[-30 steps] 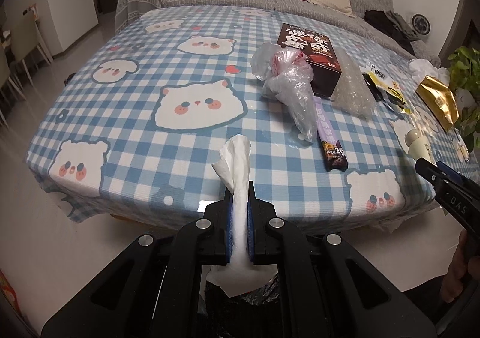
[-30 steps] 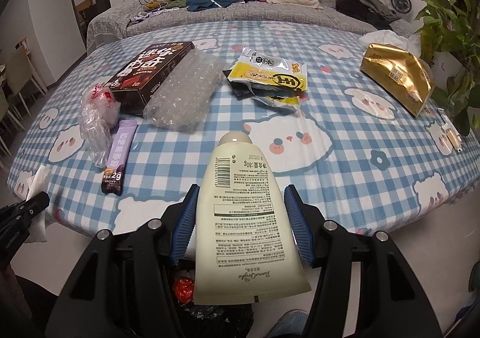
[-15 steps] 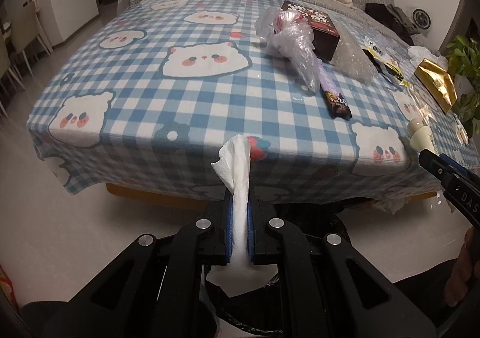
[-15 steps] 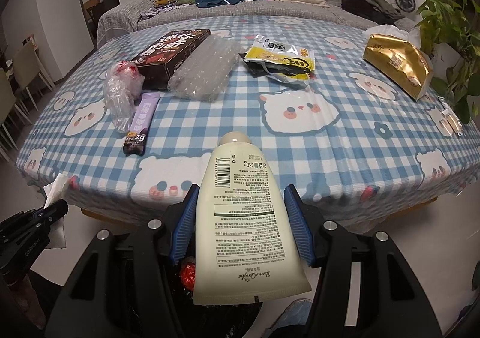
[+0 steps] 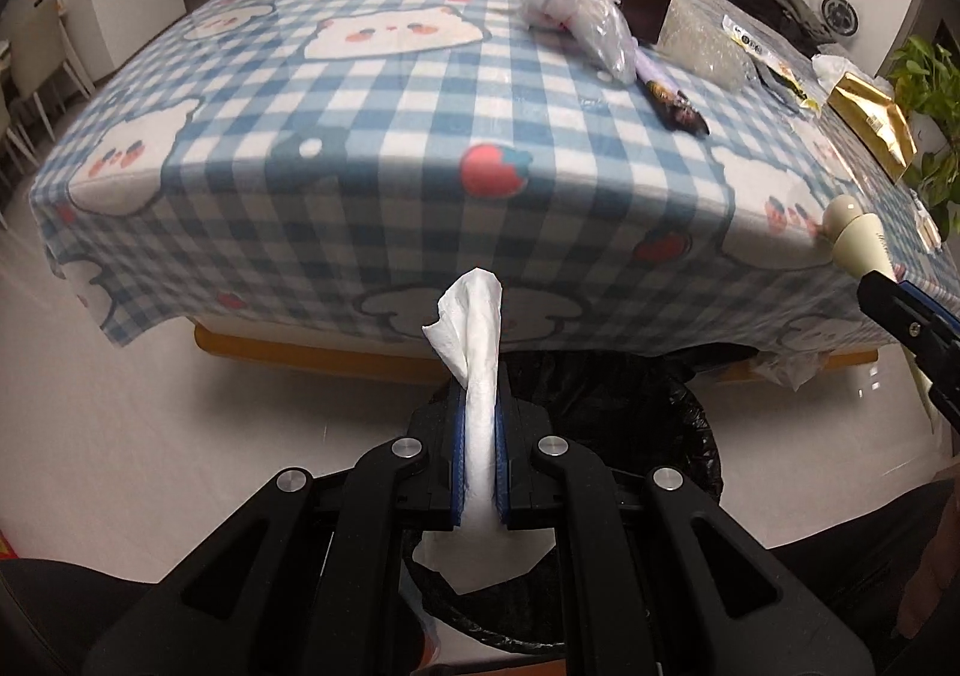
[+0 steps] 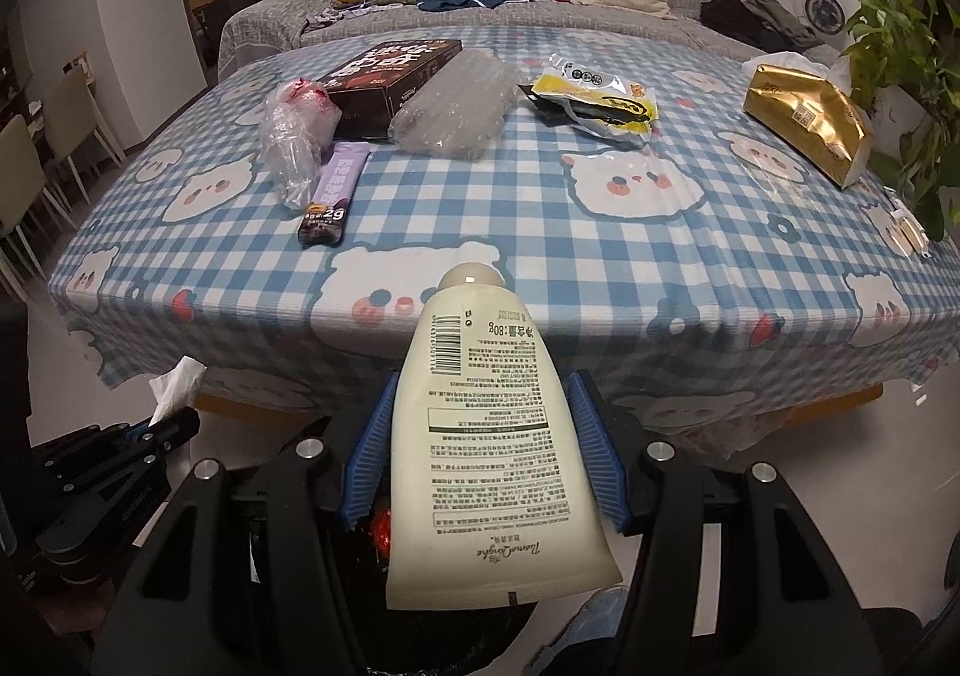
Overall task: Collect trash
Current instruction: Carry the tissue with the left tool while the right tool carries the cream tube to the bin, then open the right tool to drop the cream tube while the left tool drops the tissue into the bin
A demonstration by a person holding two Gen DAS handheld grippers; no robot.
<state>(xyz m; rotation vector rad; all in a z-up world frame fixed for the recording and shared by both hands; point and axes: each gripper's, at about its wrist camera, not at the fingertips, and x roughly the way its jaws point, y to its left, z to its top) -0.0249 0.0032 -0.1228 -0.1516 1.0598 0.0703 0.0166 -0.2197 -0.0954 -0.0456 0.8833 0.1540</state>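
We hold the left gripper (image 5: 480, 418) with its blue-padded fingers (image 5: 458, 454) closed tight on a crumpled white paper tissue (image 5: 474, 340), which sticks out above and below the pads. Directly beneath it sits a bin lined with a black plastic bag (image 5: 654, 424), on the floor beside the table edge. We hold the right gripper (image 6: 480, 424) with its fingers set wide and pressed against both sides of a flat cream plastic tube (image 6: 486, 436), cap pointing forward. Both grippers hang off the near edge of the table covered by a blue-and-white checked cloth with bear faces (image 6: 540, 232).
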